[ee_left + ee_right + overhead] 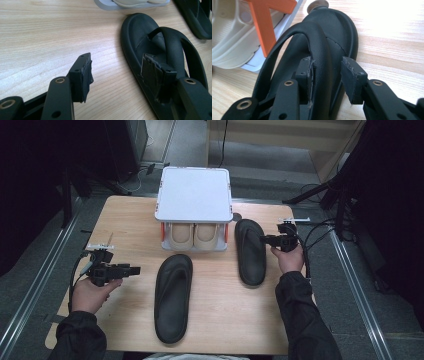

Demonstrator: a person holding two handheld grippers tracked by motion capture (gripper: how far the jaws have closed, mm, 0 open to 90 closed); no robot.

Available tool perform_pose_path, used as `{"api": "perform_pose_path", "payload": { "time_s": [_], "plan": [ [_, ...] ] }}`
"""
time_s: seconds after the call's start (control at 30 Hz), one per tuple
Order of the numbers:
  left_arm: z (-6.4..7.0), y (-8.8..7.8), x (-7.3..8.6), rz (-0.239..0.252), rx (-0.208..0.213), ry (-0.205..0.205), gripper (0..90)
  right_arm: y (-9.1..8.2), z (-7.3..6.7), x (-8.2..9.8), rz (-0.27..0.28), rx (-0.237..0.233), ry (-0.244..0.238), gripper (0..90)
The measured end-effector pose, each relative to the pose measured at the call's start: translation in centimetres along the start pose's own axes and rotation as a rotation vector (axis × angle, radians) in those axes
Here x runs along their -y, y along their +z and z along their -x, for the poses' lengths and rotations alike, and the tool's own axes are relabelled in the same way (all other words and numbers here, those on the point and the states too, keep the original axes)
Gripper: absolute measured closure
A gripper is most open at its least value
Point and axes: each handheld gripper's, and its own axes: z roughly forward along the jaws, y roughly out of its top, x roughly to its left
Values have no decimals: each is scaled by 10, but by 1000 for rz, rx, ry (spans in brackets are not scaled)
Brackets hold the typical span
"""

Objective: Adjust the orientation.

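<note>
Right tongs [328,75] straddle strap of right sandal [250,251], pads loose; left tongs [122,72] released beside left sandal [173,296]. Next, I judge: shelve sandals on rack [194,195].

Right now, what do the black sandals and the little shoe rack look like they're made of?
Black sandals: probably soft moulded foam or rubber, matte, with a faint leather-like grain on the strap in the right gripper view. Shoe rack: looks like smooth hard plastic, a pale shelf with orange supports. Table: light wood grain, possibly laminate.
</note>
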Motion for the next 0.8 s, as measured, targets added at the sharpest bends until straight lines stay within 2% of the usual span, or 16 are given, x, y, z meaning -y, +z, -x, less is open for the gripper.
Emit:
{"api": "perform_pose_path", "payload": {
  "time_s": [0.3, 0.47, 0.6, 0.67, 0.8],
  "plan": [
    [0, -1, 2, 0, -3, -2, 421, 18, -1, 3, -41, 15, 6, 621],
    [1, 1, 1, -4, 0, 0, 417, 20, -1, 3, -34, 5, 8, 695],
    [1, 1, 1, -5, -2, 0, 418, 20, -4, 2, -42, 15, 13, 703],
    [1, 0, 1, -5, -3, 0, 418, 20, -4, 2, -41, 11, 42, 705],
    [0, 0, 1, -6, -2, 1, 418, 19, -4, 1, -47, 20, 64, 711]
  ]
}}
